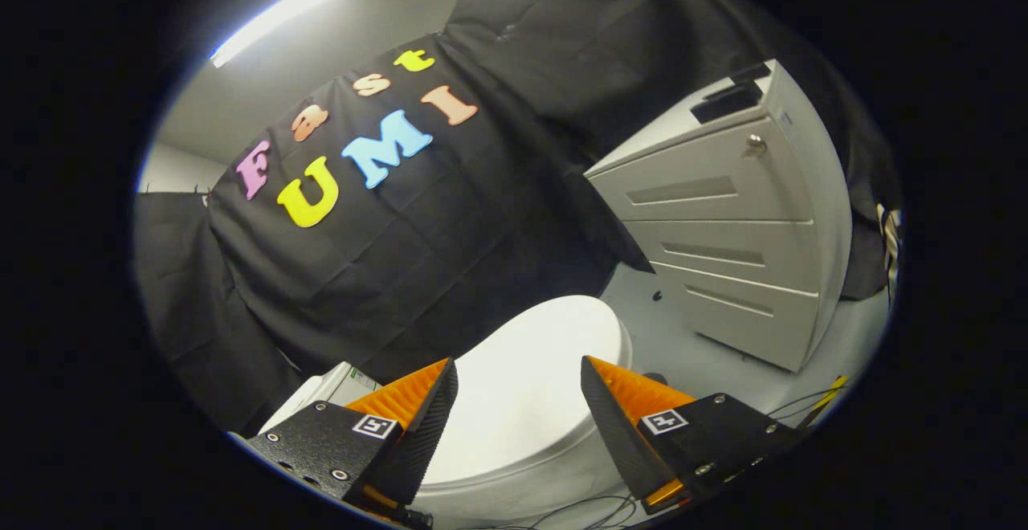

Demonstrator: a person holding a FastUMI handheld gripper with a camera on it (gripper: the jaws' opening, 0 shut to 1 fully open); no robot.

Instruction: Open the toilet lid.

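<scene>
The gripper sits closest to the camera, its two fingers spread wide apart and holding nothing — the left fingertip and the right one both hang free, each finger carrying a small square marker tag on its dark mount. Between and just beyond the fingers lies the toilet lid, white, smooth and rounded, lying down flat over the bowl in its closed position; neither finger touches it as far as the view tells, and the whole scene appears tilted. A rim of the white toilet body shows under the lid's near edge. Thin cables trail across the pale floor below the right finger, and more of them run beside a yellow strip further to the right. Behind the left finger, a white object bearing a label peeks out next to the lid; what it is cannot be told. Beyond the lid to the right stands a light grey drawer cabinet with three drawer fronts, a round lock on the top one and a dark flat object lying on its top. The black cloth wall hangs behind the toilet, and above it a long ceiling light glows.
</scene>
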